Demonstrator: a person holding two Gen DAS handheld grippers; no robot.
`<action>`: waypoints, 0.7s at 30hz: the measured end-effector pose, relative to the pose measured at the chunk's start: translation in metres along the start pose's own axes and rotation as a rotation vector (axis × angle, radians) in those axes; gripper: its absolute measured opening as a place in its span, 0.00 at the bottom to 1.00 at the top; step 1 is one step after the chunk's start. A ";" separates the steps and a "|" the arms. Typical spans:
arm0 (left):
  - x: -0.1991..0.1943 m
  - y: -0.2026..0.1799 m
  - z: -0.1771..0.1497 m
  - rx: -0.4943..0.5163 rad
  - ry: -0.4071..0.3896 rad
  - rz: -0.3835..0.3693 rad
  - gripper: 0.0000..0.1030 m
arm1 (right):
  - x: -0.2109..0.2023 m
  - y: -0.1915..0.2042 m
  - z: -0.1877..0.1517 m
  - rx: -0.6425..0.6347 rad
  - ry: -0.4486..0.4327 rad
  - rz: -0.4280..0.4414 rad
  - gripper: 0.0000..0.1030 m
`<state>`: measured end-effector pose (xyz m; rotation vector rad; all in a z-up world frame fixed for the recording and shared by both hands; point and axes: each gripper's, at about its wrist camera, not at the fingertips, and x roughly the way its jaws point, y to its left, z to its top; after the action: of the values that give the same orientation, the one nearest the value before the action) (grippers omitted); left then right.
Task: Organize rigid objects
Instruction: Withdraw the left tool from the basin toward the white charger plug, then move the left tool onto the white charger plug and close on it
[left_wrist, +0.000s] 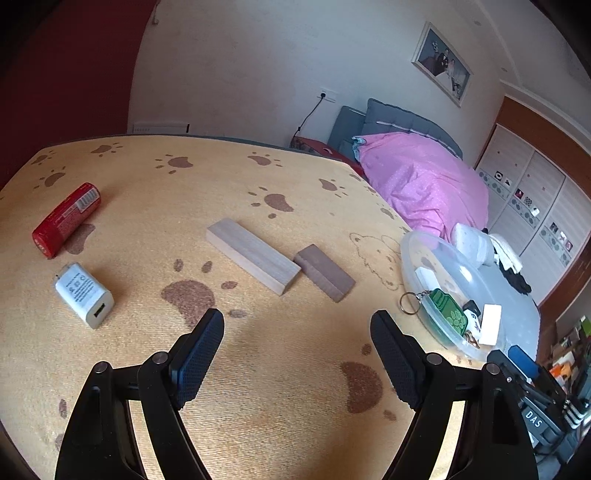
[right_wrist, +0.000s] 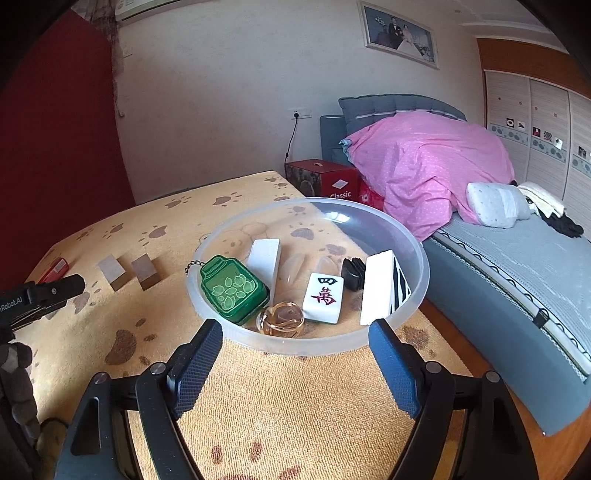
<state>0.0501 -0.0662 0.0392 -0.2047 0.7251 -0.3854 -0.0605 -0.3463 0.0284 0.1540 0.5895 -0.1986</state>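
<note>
On the paw-print tablecloth (left_wrist: 288, 184) lie a light wooden block (left_wrist: 253, 255), a dark wooden block (left_wrist: 325, 272), a white charger (left_wrist: 84, 294) and a red can (left_wrist: 66, 219) on its side. My left gripper (left_wrist: 297, 354) is open and empty, short of the blocks. A clear plastic bowl (right_wrist: 280, 343) holds a green jar keychain (right_wrist: 233, 288), a mahjong tile (right_wrist: 323, 297), white blocks (right_wrist: 265, 260), a striped white block (right_wrist: 384, 291), a black clip (right_wrist: 351, 272) and an amber glass piece (right_wrist: 281, 319). My right gripper (right_wrist: 295, 363) is open and empty, just before the bowl's near rim.
The bowl (left_wrist: 417, 254) sits at the table's right edge in the left wrist view. A bed with a pink duvet (right_wrist: 424, 162) and a red box (right_wrist: 325, 177) stand beyond the table. The left gripper's body (right_wrist: 40, 295) shows at the right wrist view's left.
</note>
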 end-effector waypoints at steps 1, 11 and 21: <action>-0.002 0.005 0.000 -0.005 -0.003 0.010 0.80 | -0.001 0.001 -0.001 -0.003 0.001 0.003 0.82; -0.017 0.058 0.002 -0.070 -0.027 0.103 0.80 | -0.002 0.010 -0.004 -0.018 0.010 0.023 0.83; -0.031 0.101 0.007 -0.081 -0.038 0.233 0.80 | -0.001 0.022 -0.007 -0.031 0.024 0.042 0.83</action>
<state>0.0613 0.0390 0.0313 -0.2006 0.7191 -0.1307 -0.0603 -0.3236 0.0255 0.1393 0.6126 -0.1469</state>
